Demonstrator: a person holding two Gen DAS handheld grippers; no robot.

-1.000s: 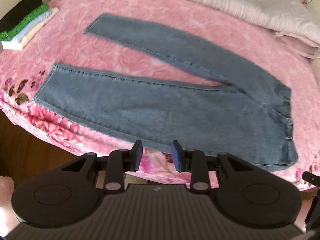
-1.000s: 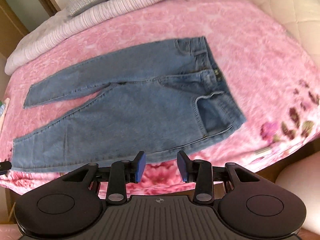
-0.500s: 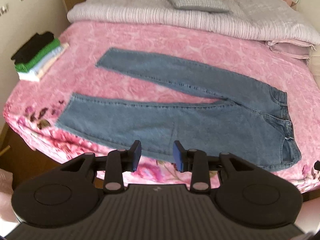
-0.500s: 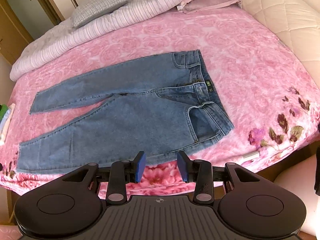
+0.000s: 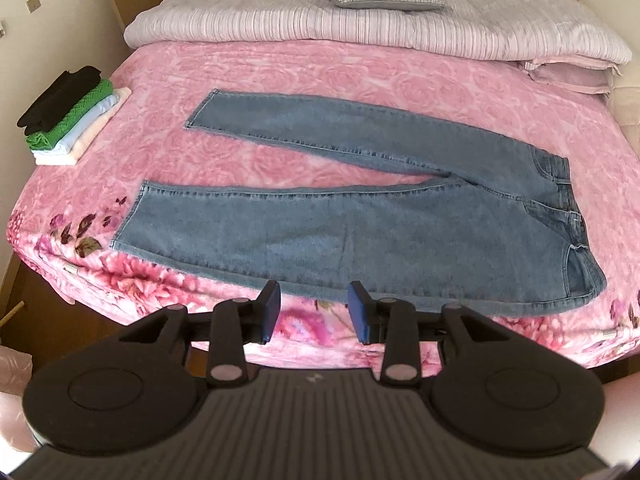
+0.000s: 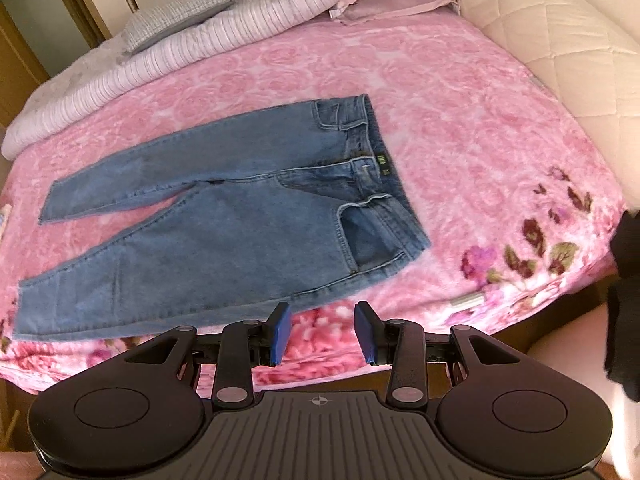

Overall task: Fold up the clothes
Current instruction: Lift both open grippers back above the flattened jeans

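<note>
Showing the jeans (image 5: 360,220) spread flat, front up, on the pink bed (image 5: 320,76), legs splayed in a V, waistband toward the person's right, hems toward the left; both tools hover off the near bed edge, apart from the denim. Left gripper (image 5: 314,312): jaws wide, empty, facing the near leg at mid-length; right gripper (image 6: 322,328): jaws wide, empty, facing the near hip and pocket of the jeans (image 6: 224,232). No fold yet made, judging by the open legs; the step in hand is probably the lengthwise fold, one leg laid over the other. To do it well: pinch the near outer seam at two spaced stations, hip and lower leg; take only the denim, not the plush cover; lift both ends together and carry them across so seams and hems meet; a grip too near the knee would likely let the hem sag and skew. A stack (image 5: 68,120) of folded clothes lies at the far left corner, well apart; bedding (image 5: 360,28) is heaped along the far side.
</note>
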